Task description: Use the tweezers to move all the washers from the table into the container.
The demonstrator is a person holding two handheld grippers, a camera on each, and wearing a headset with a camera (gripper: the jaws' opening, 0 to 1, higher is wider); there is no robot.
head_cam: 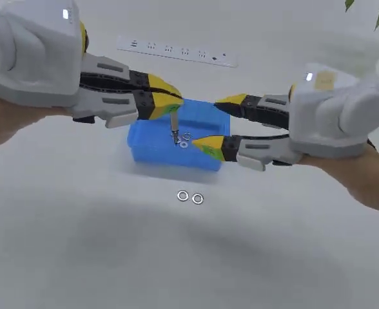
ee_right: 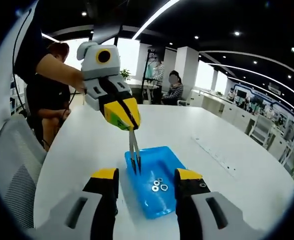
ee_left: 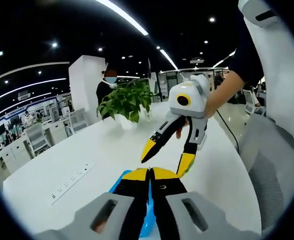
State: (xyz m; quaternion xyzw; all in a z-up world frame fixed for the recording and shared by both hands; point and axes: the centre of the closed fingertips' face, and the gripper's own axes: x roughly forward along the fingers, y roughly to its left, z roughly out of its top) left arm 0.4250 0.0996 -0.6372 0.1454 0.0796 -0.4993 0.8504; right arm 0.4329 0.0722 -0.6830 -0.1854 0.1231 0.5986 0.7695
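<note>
Left tongs (head_cam: 174,98) with tweezers (head_cam: 174,127) above container (head_cam: 152,147).

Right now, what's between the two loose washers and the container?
Nothing. In the head view, a bare strip of white table separates the two washers from the near wall of the blue container.

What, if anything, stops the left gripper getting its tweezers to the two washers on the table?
Likely nothing, so yes. The tweezers in the left gripper hang over the blue container; the washers lie on bare table just in front.
</note>
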